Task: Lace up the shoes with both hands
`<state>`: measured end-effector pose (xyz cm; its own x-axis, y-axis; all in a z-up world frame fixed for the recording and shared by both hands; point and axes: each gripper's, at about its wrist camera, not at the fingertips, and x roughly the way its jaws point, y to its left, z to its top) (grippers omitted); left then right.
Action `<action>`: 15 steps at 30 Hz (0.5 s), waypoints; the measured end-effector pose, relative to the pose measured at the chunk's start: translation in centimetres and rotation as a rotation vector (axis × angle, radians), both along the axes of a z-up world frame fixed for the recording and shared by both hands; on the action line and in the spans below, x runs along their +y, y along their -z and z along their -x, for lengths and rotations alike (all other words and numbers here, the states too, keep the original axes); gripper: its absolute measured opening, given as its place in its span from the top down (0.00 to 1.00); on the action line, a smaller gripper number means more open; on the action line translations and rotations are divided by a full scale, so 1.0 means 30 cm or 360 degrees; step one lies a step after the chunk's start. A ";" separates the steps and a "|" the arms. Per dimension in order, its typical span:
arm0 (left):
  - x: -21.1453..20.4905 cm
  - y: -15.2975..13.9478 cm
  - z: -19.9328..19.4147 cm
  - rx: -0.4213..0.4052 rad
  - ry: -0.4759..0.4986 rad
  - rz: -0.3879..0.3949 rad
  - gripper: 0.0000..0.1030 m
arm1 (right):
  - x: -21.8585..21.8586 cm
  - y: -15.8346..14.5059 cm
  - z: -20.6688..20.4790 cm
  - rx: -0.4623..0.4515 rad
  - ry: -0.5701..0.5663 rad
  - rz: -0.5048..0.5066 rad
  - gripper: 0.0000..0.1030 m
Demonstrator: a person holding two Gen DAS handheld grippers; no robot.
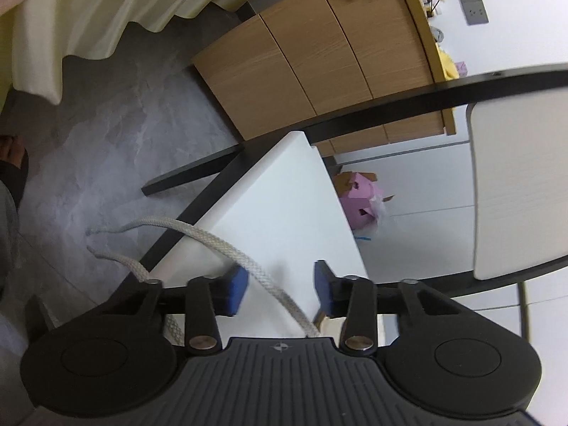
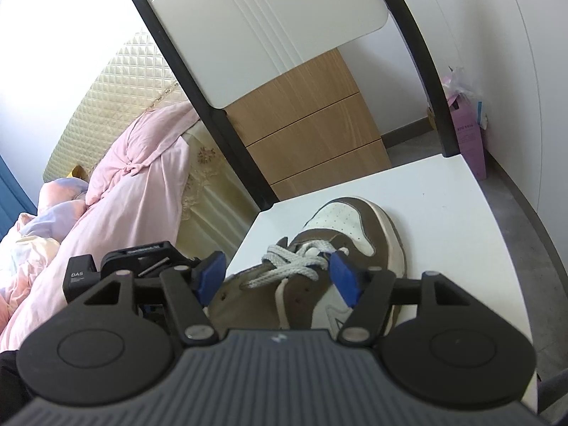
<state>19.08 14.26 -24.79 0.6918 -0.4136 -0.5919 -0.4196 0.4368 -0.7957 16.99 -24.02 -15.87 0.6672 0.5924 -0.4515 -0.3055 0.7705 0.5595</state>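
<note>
White chair seat point(image 2: 426, 191) fills centre-right of the right wrist view, likely a raised work surface so both grippers can reach in from the front. Brown-and-white shoe point(image 2: 340, 248) lies on it, toe toward the upper right, crossed laces point(image 2: 291, 266) facing the camera. Right gripper point(image 2: 280, 280) hovers lower centre, jaws apart and straddling the lace crossing, nothing pinched, probably lining up a grab. Left gripper point(image 1: 280, 291), low centre of its own view, is also parted; the loose lace end point(image 1: 248, 266) runs between its pads untouched, set up for clamping.
</note>
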 end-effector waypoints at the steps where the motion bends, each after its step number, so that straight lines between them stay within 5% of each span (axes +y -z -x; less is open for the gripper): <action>1: -0.001 -0.003 0.002 -0.0001 0.0002 -0.0001 0.68 | 0.002 -0.001 0.001 -0.0002 -0.0001 0.0003 0.36; 5: -0.010 -0.016 0.004 -0.0022 0.0012 -0.0014 0.82 | 0.004 -0.003 0.007 -0.0009 -0.0002 0.0019 0.36; 15: -0.112 -0.109 -0.019 -0.0279 0.0280 -0.0124 0.83 | -0.016 -0.022 0.017 -0.0038 0.0074 0.0086 0.36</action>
